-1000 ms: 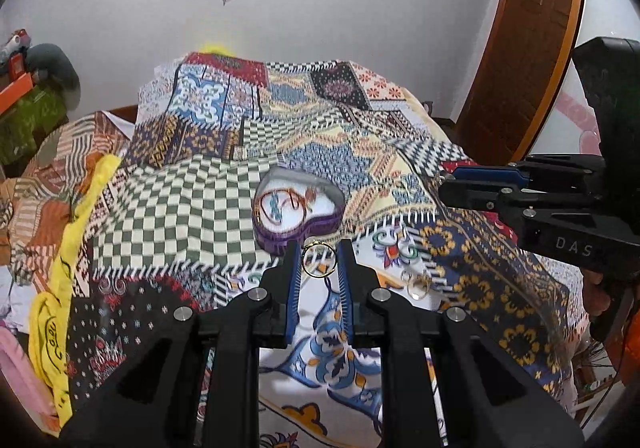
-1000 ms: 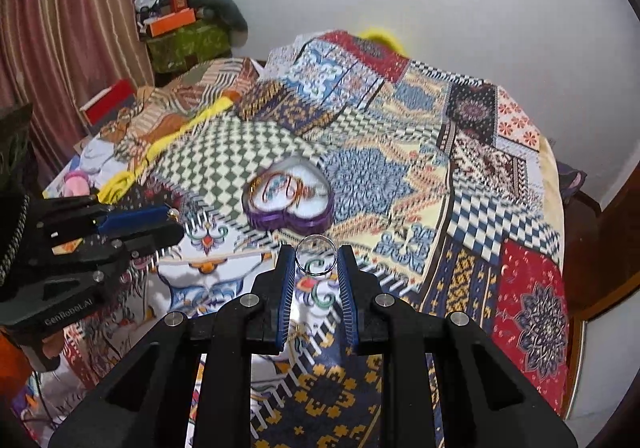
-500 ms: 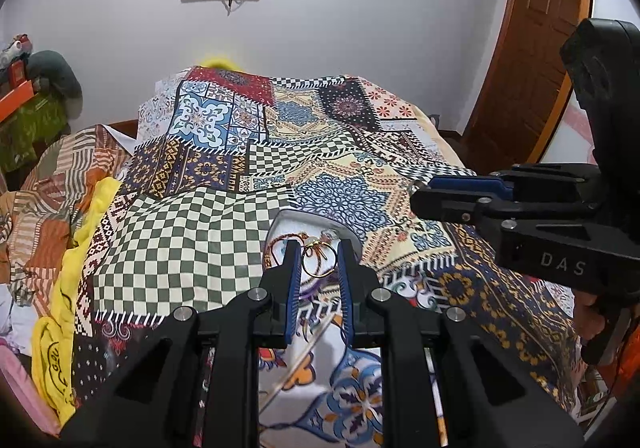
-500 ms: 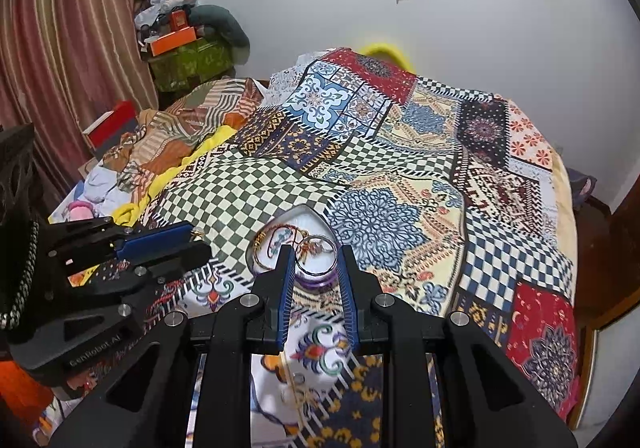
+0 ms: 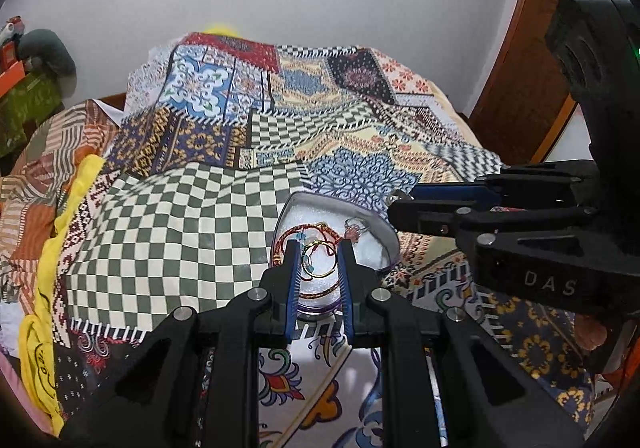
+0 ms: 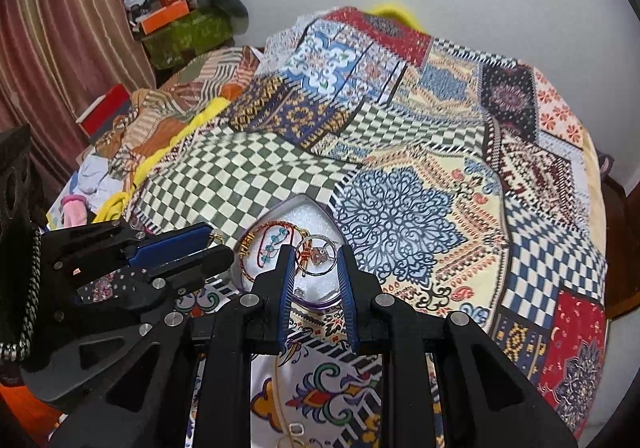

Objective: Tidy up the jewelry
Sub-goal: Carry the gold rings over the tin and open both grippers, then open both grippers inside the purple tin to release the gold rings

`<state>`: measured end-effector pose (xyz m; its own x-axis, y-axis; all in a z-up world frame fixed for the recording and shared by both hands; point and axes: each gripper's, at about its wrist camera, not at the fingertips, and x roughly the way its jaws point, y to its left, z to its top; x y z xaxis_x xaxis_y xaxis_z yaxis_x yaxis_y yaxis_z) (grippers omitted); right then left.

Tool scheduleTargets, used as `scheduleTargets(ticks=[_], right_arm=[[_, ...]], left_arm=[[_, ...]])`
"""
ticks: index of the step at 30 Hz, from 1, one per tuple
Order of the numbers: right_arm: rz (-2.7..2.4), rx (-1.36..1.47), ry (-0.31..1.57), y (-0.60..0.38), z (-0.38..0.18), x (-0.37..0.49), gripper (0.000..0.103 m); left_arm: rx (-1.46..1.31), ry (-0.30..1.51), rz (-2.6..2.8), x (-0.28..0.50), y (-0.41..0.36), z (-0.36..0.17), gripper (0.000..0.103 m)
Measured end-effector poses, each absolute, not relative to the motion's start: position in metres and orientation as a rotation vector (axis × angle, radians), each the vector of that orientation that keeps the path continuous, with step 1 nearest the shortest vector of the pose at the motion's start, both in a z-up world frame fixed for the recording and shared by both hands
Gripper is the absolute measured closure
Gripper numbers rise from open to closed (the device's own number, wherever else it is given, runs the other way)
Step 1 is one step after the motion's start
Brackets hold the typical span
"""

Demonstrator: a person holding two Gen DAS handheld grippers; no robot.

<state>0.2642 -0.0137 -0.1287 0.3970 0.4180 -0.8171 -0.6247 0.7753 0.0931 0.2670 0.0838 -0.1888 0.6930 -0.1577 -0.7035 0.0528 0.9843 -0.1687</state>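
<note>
A heart-shaped purple jewelry box with a white lining lies open on the patchwork bedspread; it also shows in the right wrist view. It holds a red cord bracelet and a stone ring. My left gripper is shut on a gold ring just above the box. My right gripper is shut on a silver ring over the box, to the right of the left one.
The patchwork bedspread covers the bed. Folded clothes and a yellow cloth lie along the left side. A small ring lies on the spread near my right gripper's base. A wooden door stands at right.
Both grippers have moved forward with their rings, from in front of the box to directly over its open interior.
</note>
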Motion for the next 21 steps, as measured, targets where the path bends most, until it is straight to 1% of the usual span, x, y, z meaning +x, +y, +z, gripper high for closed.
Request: scheduleTargets(ticks=[10, 21], right_arm=[[0.678, -0.222, 1.071, -0.006, -0.158, 0.286, 0.083], [0.675, -0.223, 1.105, -0.002, -0.172, 0.29, 0.083]], left_arm=[[-0.148, 0.85, -0.131, 0.287, 0.085, -0.212, 0.086], [-0.157, 0.873, -0.126, 0.294, 0.09, -0.221, 0.086]])
